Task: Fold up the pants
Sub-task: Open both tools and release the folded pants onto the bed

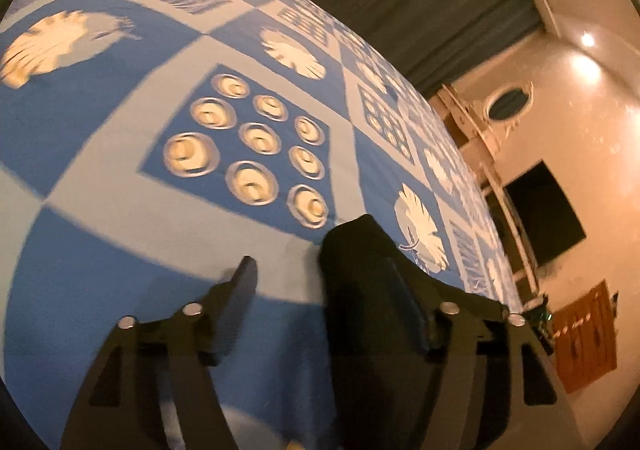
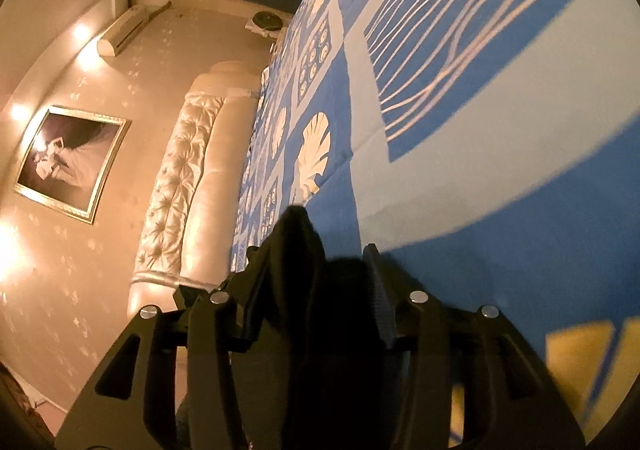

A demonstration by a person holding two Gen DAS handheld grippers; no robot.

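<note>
In the left wrist view, the left hand-held gripper (image 1: 320, 282) is standing wide, its fingers well apart. The black pants (image 1: 360, 270) are bunching against the inside of its right finger at about 4 o'clock, with an open gap to the other finger, so the cloth is draped there and not pinched. In the right wrist view, the right hand-held gripper (image 2: 314, 254) is holding a thick fold of the same dark cloth, which is filling the space between its fingers and poking out past the tips toward 12 o'clock.

Judging by this, the folding is somewhere in its early or middle part: the pants are gathered up in the grippers, not lying flat, and no finished, squared fold is showing anywhere on the bed. Laying them down and smoothing them looks to be left. How much of the garment is hanging below is hidden.

The surface is a bed covered by a blue bedsheet (image 1: 120, 129) printed with pale squares, shells and leaf shapes, running toward 11 o'clock. The room is glowing in warm light: a dark screen (image 1: 548, 209) is hanging at 3 o'clock in the left view; in the right view, a framed picture (image 2: 72, 161) is showing at 9 o'clock, a tufted cream headboard (image 2: 188, 169) beside the bed, and an air conditioner (image 2: 120, 33) near 11 o'clock.
</note>
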